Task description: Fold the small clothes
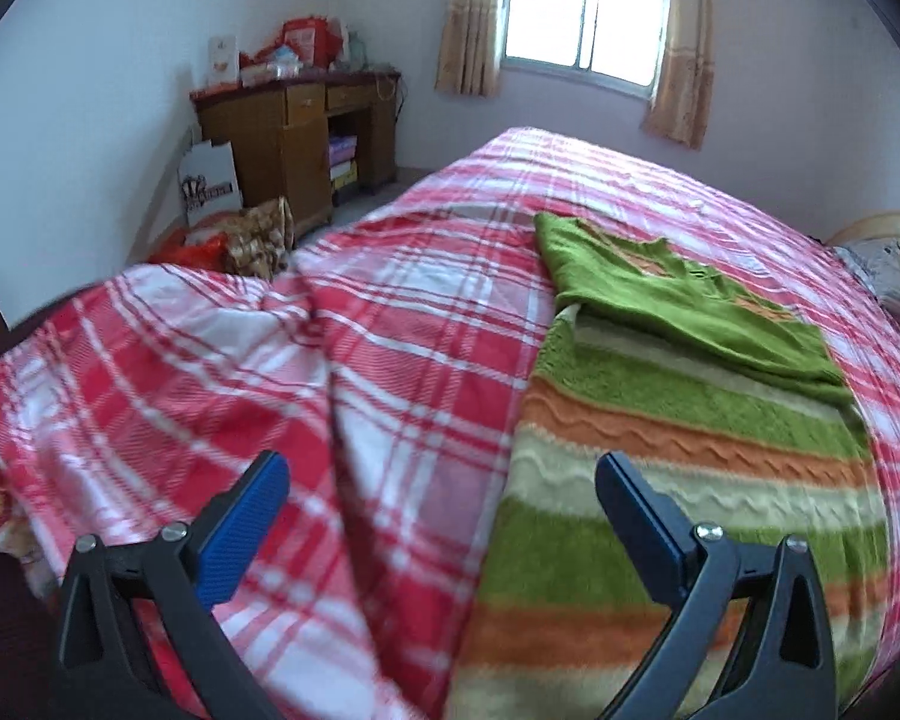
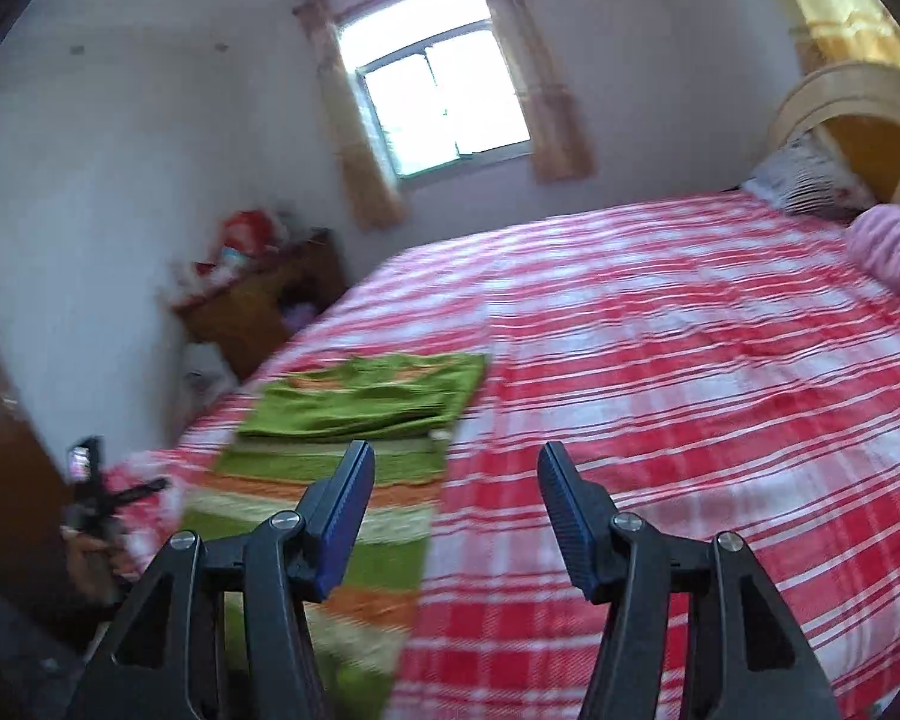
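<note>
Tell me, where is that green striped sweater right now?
The green striped sweater lies on the red plaid bedspread, right of centre in the left wrist view, its top folded over, under the window.

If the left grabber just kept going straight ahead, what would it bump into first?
Probably the red plaid bedcover. The open left gripper points down at the bed, its jaws straddling the edge of the striped garment, so it might brush that too. Depth is hard to judge.
</note>
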Available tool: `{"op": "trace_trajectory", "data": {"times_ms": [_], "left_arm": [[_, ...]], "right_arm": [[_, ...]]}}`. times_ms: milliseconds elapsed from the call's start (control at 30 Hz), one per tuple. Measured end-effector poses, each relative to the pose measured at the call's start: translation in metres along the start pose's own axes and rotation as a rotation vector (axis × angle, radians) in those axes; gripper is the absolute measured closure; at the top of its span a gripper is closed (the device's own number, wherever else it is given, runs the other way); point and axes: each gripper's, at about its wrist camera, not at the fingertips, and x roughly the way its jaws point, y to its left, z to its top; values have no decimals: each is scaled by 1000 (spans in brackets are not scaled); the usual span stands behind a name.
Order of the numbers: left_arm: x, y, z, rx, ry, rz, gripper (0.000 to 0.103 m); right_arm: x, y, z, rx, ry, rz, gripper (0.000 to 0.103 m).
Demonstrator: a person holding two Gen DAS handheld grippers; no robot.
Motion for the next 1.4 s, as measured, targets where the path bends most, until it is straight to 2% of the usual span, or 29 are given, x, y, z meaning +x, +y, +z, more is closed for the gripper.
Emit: {"op": "trace_trajectory", "data": {"times_ms": [67,133,167,267,367,433,533,633,867,1000,1033,1067,1100,1200,1267,1400], "left_arm": [[-18,1,-6,38,-22,-7,0],[-29,2,-11,76,-28,-29,0],[-34,0,-14,105,-36,-40,0],[-49,-3,-24,154,-64,-53,0],[-59,-3,-26,142,-78,-95,0],[-65,0,-24,127,-93,-121,0],[-70,4,-23,125,-121,-114,0],[-67,12,-22,95,-126,-110,0],[-58,20,-24,52,-106,-113,0],[-59,20,-24,42,-106,-127,0],[-58,20,-24,40,-106,-128,0],[-58,20,-24,37,-104,-128,0],[-57,20,-24,36,-103,-127,0],[-57,22,-23,32,-100,-117,0],[-59,25,-22,28,-107,-112,0],[-60,34,-17,1,-119,-108,0]], "right_arm": [[-4,9,-6,-16,51,117,45],[1,22,-17,-53,123,180,45],[5,26,-23,-67,149,183,45],[37,35,-58,-70,260,115,45],[86,28,-104,26,413,89,45],[108,29,-128,39,495,79,45],[126,40,-153,20,568,94,45],[141,49,-170,-20,619,67,45],[147,66,-182,-13,678,135,46],[156,52,-188,120,710,183,46],[158,51,-191,125,714,177,49],[158,51,-192,118,720,164,64],[159,51,-194,103,732,144,88],[158,52,-194,128,741,193,92],[153,58,-181,114,728,237,92],[149,71,-137,117,618,336,92]]}}
